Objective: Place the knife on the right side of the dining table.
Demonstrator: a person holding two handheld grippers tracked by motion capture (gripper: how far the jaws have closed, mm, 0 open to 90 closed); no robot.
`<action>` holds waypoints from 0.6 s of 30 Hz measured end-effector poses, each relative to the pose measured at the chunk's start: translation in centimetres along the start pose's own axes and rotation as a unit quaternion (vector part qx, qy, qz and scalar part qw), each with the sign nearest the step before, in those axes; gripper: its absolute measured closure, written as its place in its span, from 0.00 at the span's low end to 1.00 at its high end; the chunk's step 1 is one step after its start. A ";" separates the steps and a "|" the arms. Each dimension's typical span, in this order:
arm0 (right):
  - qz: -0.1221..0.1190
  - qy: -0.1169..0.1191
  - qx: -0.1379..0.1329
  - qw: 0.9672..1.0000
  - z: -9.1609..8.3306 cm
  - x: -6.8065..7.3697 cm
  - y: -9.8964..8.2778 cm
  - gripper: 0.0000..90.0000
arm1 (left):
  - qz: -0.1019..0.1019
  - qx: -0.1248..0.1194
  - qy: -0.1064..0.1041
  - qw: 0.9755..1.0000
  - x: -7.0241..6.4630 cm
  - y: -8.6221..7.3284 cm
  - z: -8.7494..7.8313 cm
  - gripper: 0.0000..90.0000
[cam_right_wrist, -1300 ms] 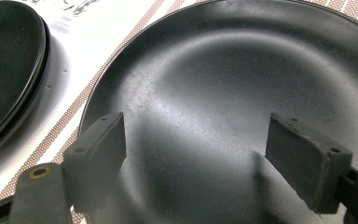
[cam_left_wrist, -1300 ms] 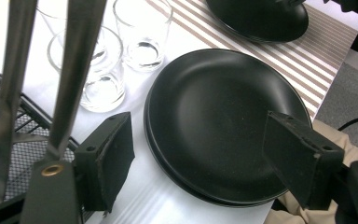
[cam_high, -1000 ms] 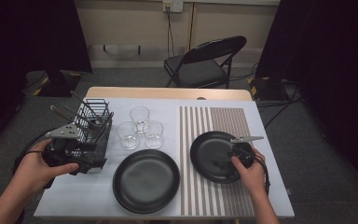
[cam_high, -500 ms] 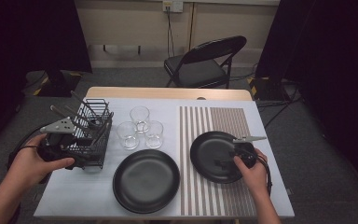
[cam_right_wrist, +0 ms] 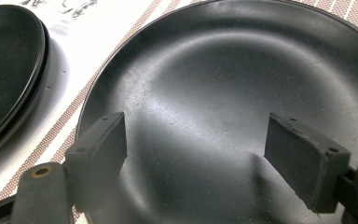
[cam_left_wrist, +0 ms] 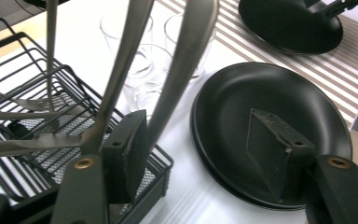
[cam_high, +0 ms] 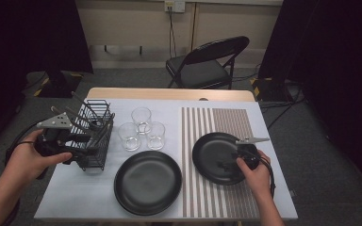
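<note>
**Left gripper** (cam_left_wrist: 198, 140): held at the left edge of the tabletop (cam_high: 75, 197), pushed against the wire cutlery basket (cam_high: 94, 136). The jaws are spread and have just been closing. One steel utensil handle (cam_left_wrist: 186, 60) stands between them, close against the left pad (cam_left_wrist: 130, 154). The other pad is well clear of it, so nothing is pinched.

**Wire cutlery basket:** black, near the left edge, with several steel utensils leaning in it. The handle between the jaws rises from its near corner.

**Glasses** (cam_high: 141, 129): three clear tumblers in a tight cluster just right of the basket, toward the middle of the tabletop.

**Black plate** (cam_high: 147, 181): round, near the front edge, centre-left. The left gripper view shows a second rim beneath it.

**Striped placemat** (cam_high: 217, 117): covers the right half of the tabletop.

**Second black plate** (cam_high: 214, 155): lies on the placemat, right of centre.

**Right gripper** (cam_right_wrist: 196, 140): sits at the second plate's right rim. Its jaws are spread wide over the plate's bare surface and grip nothing.

**Folding chair** (cam_high: 207, 61): stands beyond the far edge.
</note>
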State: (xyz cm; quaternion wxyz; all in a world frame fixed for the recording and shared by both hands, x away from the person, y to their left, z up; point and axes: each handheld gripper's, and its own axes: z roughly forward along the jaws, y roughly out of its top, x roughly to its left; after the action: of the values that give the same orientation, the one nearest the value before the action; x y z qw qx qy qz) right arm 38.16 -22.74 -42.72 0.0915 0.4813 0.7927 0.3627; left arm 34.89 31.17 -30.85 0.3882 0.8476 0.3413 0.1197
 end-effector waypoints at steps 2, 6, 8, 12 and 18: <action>0.000 0.000 0.000 1.000 0.0 0.0 0.0 0.22 | 0.000 -0.001 0.001 1.000 0.2 0.1 0.0 0.44; 0.001 0.001 0.000 1.000 0.0 0.0 0.0 0.22 | -0.002 0.000 0.008 1.000 0.7 0.2 0.2 0.47; 0.002 0.003 0.001 1.000 0.1 0.0 -0.1 0.22 | -0.003 0.000 0.009 1.000 0.9 0.3 0.4 0.47; 0.003 0.003 0.002 1.000 0.1 0.0 -0.1 0.23 | -0.007 -0.004 0.012 1.000 1.2 0.4 0.7 0.48; 0.002 0.001 0.000 1.000 -0.1 0.0 -0.1 0.23 | -0.005 0.004 0.011 1.000 1.5 0.0 1.4 0.51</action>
State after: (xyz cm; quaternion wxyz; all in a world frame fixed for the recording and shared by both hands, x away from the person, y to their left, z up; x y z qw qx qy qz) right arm 38.06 -22.76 -42.69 0.0899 0.4826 0.7918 0.3633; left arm 36.66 31.37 -31.88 0.3813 0.8464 0.3499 0.1256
